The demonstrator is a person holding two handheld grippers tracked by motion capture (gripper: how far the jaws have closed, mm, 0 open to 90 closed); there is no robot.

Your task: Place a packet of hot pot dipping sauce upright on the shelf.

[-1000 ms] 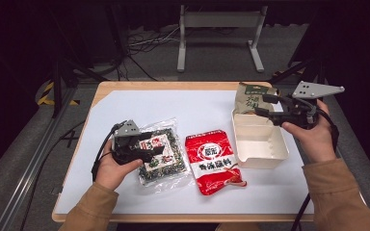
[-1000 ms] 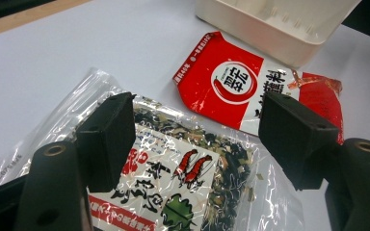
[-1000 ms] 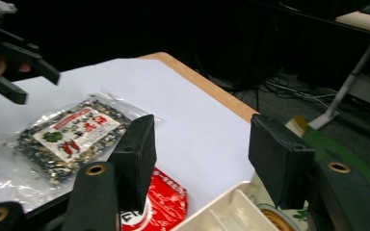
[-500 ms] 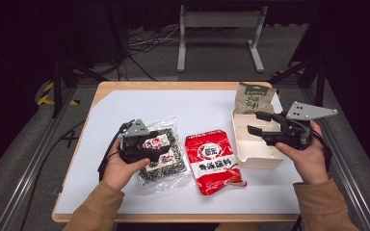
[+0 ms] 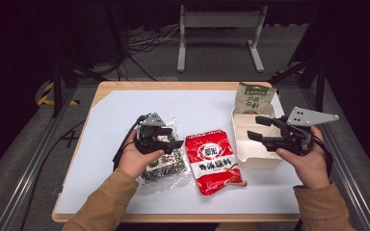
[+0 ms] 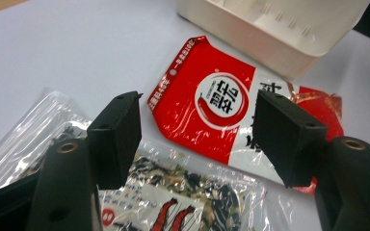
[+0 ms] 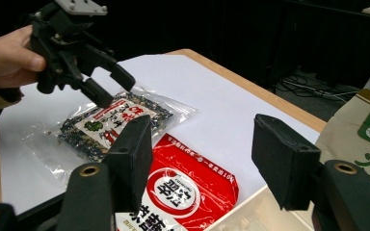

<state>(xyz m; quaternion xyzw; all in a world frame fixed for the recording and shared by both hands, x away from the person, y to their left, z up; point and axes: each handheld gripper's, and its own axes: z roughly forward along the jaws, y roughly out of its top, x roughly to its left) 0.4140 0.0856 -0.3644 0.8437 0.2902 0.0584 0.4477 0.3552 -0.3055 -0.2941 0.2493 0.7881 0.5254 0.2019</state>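
1. Left hand [image 5: 137, 156] – forearm in tan sleeve enters from near edge of surface, angled up toward centre. Hand wraps body of left gripper [image 5: 171, 139], grey plate on top, fingers pointing toward the red packet. Fingers [image 6: 118, 137] spread, have just been closing a bit; nothing pinched betw. them, pads clear of any item.

2. Clear snack bag [image 5: 161, 161] – transparent, dark printed contents, lying flat on white surface [image 5: 115, 115] directly under left gripper and hand; in left gripper view it lies below the fingers, its top edge showing betw. them.

3. Red packet [image 5: 214, 161] – red foil, white round logo w/ chilli; flat on surface, just beyond left fingers and just beside clear bag. In right gripper view [image 7: 183, 192] it sits below and betw. the right fingers.

4. Right hand [image 5: 306, 161] – forearm enters from near right corner; hand grips right gripper [image 5: 260, 128] roughly level, fingers pointing left, held above the tray. Fingers [image 7: 282, 159] spread, nothing betw. them.

5. White tray [image 5: 255, 161] – rectangular, divided, under right fingers, right of red packet.

6. Beige-green pouch [image 5: 253, 98] – upright at tray's far end, beyond right fingers.
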